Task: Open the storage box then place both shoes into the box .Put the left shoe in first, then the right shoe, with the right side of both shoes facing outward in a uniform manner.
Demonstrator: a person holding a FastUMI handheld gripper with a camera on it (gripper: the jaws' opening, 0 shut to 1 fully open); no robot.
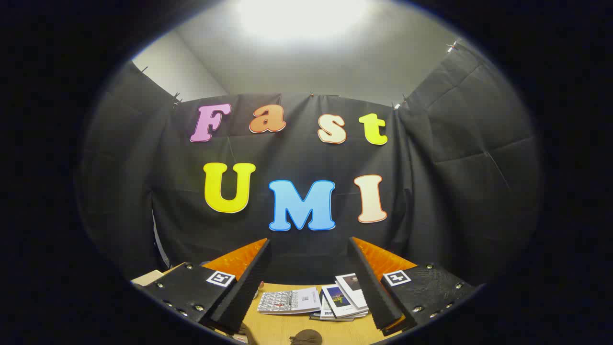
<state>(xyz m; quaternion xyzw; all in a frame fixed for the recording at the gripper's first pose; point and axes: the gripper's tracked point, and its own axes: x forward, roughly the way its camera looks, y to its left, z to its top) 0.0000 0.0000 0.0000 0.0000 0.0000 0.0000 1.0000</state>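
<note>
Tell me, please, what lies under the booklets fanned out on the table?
Beneath the booklets shows the wooden table; what the stack's lowest sheets cover is hidden. The hand-held gripper is open above them.

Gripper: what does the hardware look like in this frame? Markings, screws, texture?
The gripper has two long fingers with ribbed inner faces, standing apart with nothing between them. Each finger sits on a flat plate fixed with round screws. A square black-and-white marker is stuck on each plate near the finger's base. No cables visible.
</note>
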